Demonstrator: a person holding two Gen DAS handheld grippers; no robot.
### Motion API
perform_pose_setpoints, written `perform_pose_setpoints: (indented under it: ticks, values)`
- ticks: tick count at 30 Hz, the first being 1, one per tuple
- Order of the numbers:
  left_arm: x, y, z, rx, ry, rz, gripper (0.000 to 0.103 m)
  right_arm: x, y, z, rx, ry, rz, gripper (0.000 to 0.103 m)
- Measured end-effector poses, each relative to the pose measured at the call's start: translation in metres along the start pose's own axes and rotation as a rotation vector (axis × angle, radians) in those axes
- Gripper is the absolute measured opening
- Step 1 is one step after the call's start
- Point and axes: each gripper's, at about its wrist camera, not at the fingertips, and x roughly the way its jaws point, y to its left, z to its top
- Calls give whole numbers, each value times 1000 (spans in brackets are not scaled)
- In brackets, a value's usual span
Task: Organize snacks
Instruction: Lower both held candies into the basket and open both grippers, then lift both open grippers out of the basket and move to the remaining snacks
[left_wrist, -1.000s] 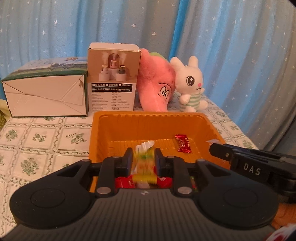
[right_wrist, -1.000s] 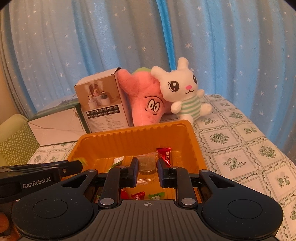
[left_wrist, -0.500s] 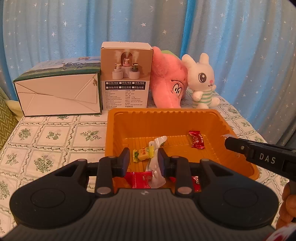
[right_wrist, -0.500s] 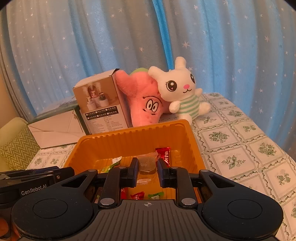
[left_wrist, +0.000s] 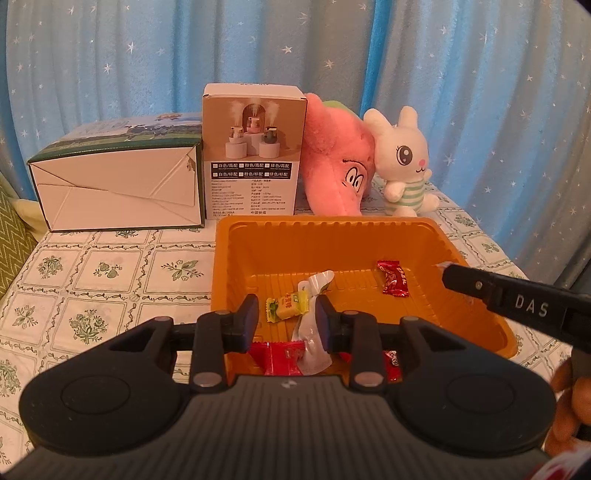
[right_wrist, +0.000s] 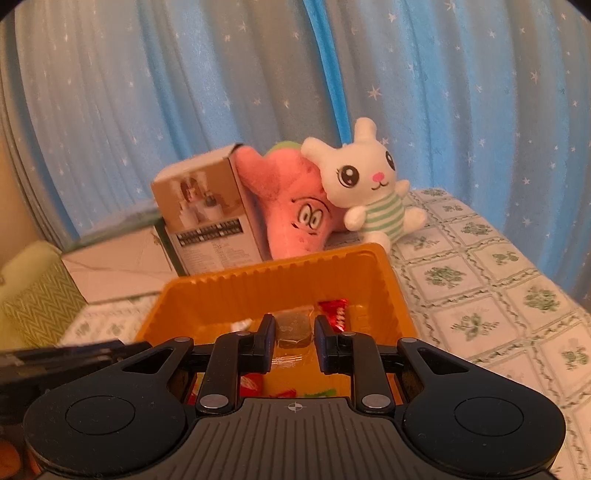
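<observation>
An orange plastic tray (left_wrist: 332, 236) sits on the table and holds several wrapped snacks. My left gripper (left_wrist: 285, 323) is open and empty above the tray's near edge. A yellow-green candy (left_wrist: 287, 309) with a long white wrapper tail (left_wrist: 314, 332) lies in the tray below its jaws. A red candy (left_wrist: 393, 282) lies further right. My right gripper (right_wrist: 294, 339) is shut on a clear-wrapped brown snack (right_wrist: 293, 326) and holds it over the tray (right_wrist: 280, 271). Its side shows in the left wrist view (left_wrist: 513, 302).
Behind the tray stand a white and green carton (left_wrist: 118, 188), a humidifier box (left_wrist: 253, 151), a pink plush (left_wrist: 338, 166) and a white bunny plush (left_wrist: 404, 162). Blue star curtains hang behind. A green cushion (right_wrist: 33, 299) lies at the left. The tablecloth has a green floral grid.
My left gripper has opened and let the yellow-green candy drop into the tray, then pulled back and up. My right gripper still holds the brown snack and has tilted slightly.
</observation>
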Motion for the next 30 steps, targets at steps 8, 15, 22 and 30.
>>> perform_pose_setpoints:
  ticks: [8, 15, 22, 30]
  values:
    - [-4, 4, -1, -10, -20, 23, 55, -3, -14, 6, 45, -35, -29, 68]
    - [-5, 2, -2, 8, -15, 23, 55, -4, -19, 5, 44, -20, -61, 68]
    - [-12, -1, -2, 21, -16, 27, 55, -10, -15, 3, 22, -30, -71, 68]
    - [-35, 0, -10, 24, -27, 35, 55, -28, -9, -2, 16, -42, -74, 68]
